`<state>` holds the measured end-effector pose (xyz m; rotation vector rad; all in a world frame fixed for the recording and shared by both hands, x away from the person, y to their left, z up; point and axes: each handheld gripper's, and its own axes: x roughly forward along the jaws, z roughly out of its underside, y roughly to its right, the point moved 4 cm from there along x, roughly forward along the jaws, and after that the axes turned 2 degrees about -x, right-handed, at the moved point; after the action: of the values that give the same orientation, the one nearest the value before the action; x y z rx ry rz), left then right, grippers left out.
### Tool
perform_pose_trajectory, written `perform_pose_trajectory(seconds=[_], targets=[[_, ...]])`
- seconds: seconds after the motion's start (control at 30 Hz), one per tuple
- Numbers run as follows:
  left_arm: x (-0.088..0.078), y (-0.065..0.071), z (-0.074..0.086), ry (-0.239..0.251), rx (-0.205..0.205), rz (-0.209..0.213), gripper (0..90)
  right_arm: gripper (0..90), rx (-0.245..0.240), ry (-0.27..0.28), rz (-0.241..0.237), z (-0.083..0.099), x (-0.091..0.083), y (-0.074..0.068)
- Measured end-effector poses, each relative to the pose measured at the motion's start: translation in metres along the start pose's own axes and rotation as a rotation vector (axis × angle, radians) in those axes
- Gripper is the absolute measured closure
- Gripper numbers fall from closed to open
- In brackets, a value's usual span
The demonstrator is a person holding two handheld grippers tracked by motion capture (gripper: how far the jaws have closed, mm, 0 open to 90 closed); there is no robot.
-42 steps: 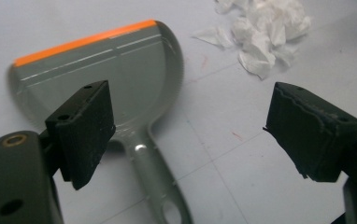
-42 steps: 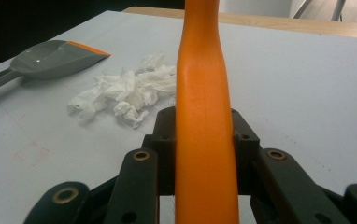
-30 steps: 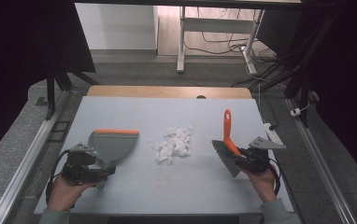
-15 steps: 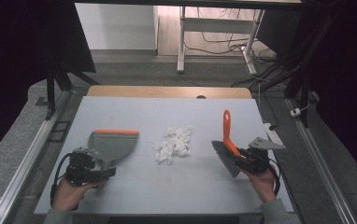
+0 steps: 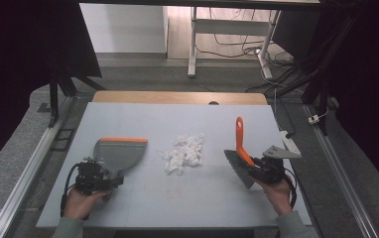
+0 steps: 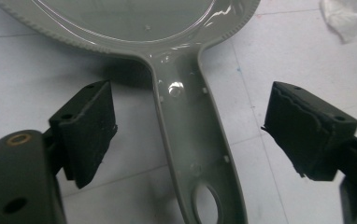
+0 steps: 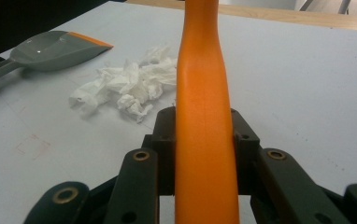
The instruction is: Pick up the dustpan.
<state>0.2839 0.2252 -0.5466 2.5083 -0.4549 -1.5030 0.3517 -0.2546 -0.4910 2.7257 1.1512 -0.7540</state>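
Dustpan lies flat near the desk's left edge, orange lip toward the far edge. Left tongs have sunk over its grey handle since a sec ago; jaws just began closing, handle between them, pads not touching yet, so pickup looks imminent. Right tongs stay clenched on the brush w/ orange handle, near the right edge. Tissue scraps sit mid-desk, unmoved.
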Motion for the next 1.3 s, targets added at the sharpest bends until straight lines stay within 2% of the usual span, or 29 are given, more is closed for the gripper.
perform_pose_trajectory(seconds=[0.57,1.3], targets=[[0.014,-0.002,-0.003,-0.006,-0.026,-0.035,35.9,69.9,-0.007,0.006,0.004,-0.002,-0.002,0.000],[0.019,-0.007,-0.009,0.014,-0.062,-0.021,50.6,69.9,-0.009,0.003,0.001,-0.002,-0.002,-0.001]])
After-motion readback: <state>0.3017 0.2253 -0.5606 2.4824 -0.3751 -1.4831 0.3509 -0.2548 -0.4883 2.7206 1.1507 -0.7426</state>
